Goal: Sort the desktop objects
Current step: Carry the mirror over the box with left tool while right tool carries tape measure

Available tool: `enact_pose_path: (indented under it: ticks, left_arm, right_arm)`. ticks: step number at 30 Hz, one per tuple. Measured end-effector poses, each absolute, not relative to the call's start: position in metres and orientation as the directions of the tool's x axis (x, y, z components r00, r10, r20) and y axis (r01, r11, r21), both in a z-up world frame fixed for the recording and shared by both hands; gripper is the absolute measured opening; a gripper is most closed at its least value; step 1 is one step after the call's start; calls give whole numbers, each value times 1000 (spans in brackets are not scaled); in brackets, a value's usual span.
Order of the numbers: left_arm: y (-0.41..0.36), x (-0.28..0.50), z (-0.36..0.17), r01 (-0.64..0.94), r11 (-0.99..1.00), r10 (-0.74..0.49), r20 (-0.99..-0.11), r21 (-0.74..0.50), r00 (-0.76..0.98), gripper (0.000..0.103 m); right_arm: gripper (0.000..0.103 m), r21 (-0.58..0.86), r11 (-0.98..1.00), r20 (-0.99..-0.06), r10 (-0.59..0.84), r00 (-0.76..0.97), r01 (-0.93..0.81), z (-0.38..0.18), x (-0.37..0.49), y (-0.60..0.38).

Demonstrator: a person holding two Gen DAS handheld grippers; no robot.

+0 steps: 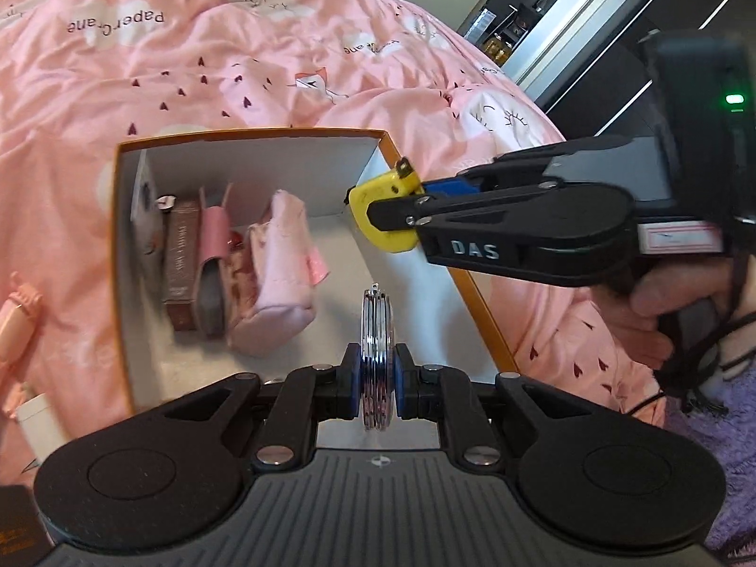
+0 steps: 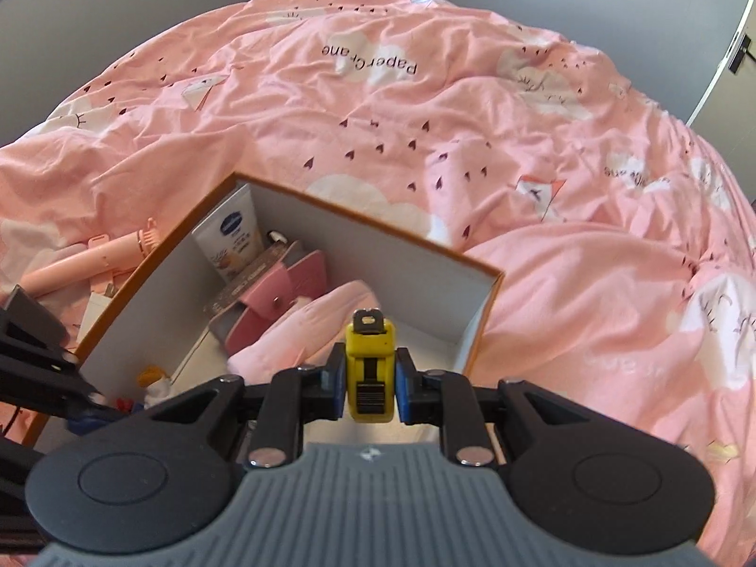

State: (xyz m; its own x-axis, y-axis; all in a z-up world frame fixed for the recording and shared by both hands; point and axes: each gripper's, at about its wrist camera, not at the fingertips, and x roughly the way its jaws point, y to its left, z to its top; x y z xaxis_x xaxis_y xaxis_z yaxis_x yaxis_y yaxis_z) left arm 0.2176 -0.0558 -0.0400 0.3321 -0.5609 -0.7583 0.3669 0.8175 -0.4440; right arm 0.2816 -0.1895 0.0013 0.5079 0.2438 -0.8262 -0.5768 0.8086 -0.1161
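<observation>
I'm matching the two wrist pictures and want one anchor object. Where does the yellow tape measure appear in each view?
Left wrist view: the yellow tape measure is right of centre, clamped in the right gripper over the box's right wall.
Right wrist view: the tape measure is at lower centre, between the blue pads.
Shared landmark: the orange-rimmed box on the pink bedding.

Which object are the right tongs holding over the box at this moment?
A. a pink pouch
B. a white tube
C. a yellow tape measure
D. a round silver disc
C: the right tongs are shut on the yellow tape measure above the orange-rimmed box, while the left tongs grip the round silver disc.
</observation>
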Motion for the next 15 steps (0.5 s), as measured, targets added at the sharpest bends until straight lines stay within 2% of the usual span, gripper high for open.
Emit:
enact_pose_path:
  ticks: [7, 15]
  left_arm:
    - [-82, 258, -66, 310, 839, -534, -786, -447, 312, 15]
    - [-91, 291, -78, 261, 898, -430, -833, -355, 348, 15]
  right_arm:
    - [21, -125, 805, -815, 251, 523, -580, 5, 287, -204]
    - [21, -110, 810, -813, 261, 521, -577, 0, 294, -208]
